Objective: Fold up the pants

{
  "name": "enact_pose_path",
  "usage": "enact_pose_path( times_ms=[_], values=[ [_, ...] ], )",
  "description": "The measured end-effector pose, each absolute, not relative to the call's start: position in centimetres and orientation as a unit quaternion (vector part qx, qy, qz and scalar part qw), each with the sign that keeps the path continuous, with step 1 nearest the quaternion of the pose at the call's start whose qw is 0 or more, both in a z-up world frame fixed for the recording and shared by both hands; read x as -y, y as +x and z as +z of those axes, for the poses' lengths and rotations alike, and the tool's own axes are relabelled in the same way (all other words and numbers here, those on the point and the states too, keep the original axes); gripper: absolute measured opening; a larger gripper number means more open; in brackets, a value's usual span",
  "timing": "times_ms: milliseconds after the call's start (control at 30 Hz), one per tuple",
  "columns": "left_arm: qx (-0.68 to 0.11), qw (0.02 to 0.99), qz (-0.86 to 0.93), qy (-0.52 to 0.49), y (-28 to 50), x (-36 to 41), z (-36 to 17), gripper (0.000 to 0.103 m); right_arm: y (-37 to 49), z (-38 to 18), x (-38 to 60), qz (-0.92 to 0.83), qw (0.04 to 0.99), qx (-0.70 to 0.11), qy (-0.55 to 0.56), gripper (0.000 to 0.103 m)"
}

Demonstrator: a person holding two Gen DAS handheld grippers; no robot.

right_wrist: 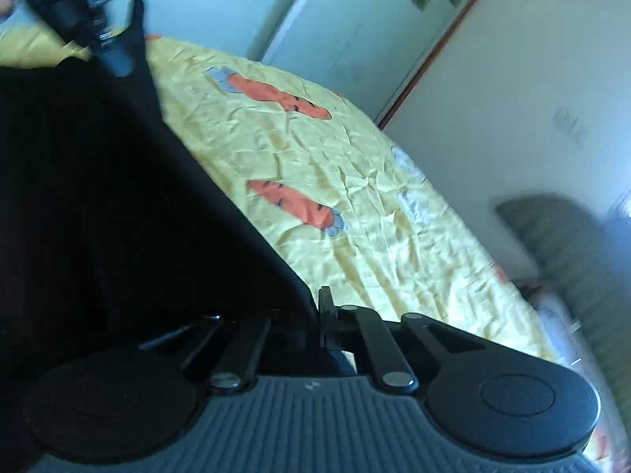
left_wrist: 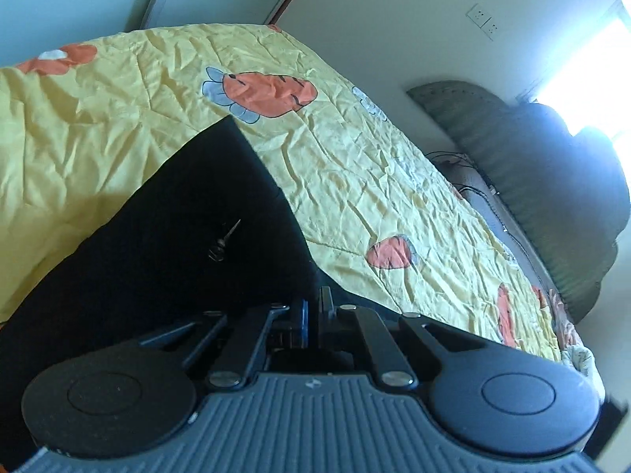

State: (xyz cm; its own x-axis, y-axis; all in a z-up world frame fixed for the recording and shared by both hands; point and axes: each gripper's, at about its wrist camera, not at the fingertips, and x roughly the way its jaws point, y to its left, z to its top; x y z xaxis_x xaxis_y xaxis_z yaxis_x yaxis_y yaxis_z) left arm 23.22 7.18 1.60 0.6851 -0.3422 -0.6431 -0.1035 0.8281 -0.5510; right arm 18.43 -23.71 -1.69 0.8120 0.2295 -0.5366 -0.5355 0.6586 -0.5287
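Observation:
The black pants [left_wrist: 165, 228] hang lifted above a yellow quilt with a carrot print [left_wrist: 355, 181]. A metal zipper pull [left_wrist: 223, 242] shows on the cloth. My left gripper [left_wrist: 313, 307] is shut on the pants' edge, fingers together. In the right wrist view the pants [right_wrist: 118, 205] fill the left half as a taut black sheet. My right gripper [right_wrist: 321, 307] is shut on their edge. The left gripper [right_wrist: 114, 45] shows at the top left of that view, holding the far corner of the cloth.
The quilt [right_wrist: 355, 205] covers a bed. A dark green padded headboard [left_wrist: 552, 181] stands at the right, with cables beside it. White walls, a door [right_wrist: 355, 39] and wall sockets [left_wrist: 483, 19] lie behind. A bright window glares at the far right.

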Motion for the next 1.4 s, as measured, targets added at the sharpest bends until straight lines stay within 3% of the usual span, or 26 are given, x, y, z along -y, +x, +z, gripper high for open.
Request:
enact_pose_path(
  times_ms=[67, 100, 233, 333, 367, 700, 1200, 1400],
  values=[
    [-0.387, 0.867, -0.070, -0.305, 23.2, -7.9, 1.1, 0.010, 16.1, -2.4, 22.5, 0.195, 0.879, -0.194, -0.390, 0.003],
    [-0.386, 0.865, -0.070, -0.312, 23.3, -8.1, 1.0, 0.023, 15.0, -2.6, 21.8, 0.185, 0.877, -0.182, -0.403, 0.003],
    [-0.373, 0.862, -0.065, -0.336, 23.1, -9.0, 0.6, 0.025, 12.4, -3.4, 20.4, 0.160, 0.874, -0.164, -0.428, 0.003],
    [-0.369, 0.863, -0.051, -0.342, 22.5, -9.4, 0.5, 0.022, 11.8, -3.9, 19.4, 0.158, 0.871, -0.173, -0.431, 0.003],
    [-0.371, 0.860, -0.054, -0.346, 22.2, -9.7, 0.5, 0.006, 11.5, -4.0, 19.6, 0.154, 0.874, -0.179, -0.424, 0.003],
    [-0.420, 0.863, -0.100, -0.262, 13.8, -14.3, 1.5, 0.005, 3.6, -0.1, 17.1, 0.166, 0.885, -0.206, -0.383, 0.003],
    [-0.434, 0.858, -0.080, -0.261, 11.0, -16.4, -1.2, 0.006, 0.9, -3.7, 14.5, 0.166, 0.896, -0.274, -0.308, 0.003],
    [-0.433, 0.879, -0.072, -0.188, 10.1, -14.7, -0.5, 0.007, -0.4, -3.7, 14.9, 0.172, 0.905, -0.273, -0.278, 0.003]
  ],
)
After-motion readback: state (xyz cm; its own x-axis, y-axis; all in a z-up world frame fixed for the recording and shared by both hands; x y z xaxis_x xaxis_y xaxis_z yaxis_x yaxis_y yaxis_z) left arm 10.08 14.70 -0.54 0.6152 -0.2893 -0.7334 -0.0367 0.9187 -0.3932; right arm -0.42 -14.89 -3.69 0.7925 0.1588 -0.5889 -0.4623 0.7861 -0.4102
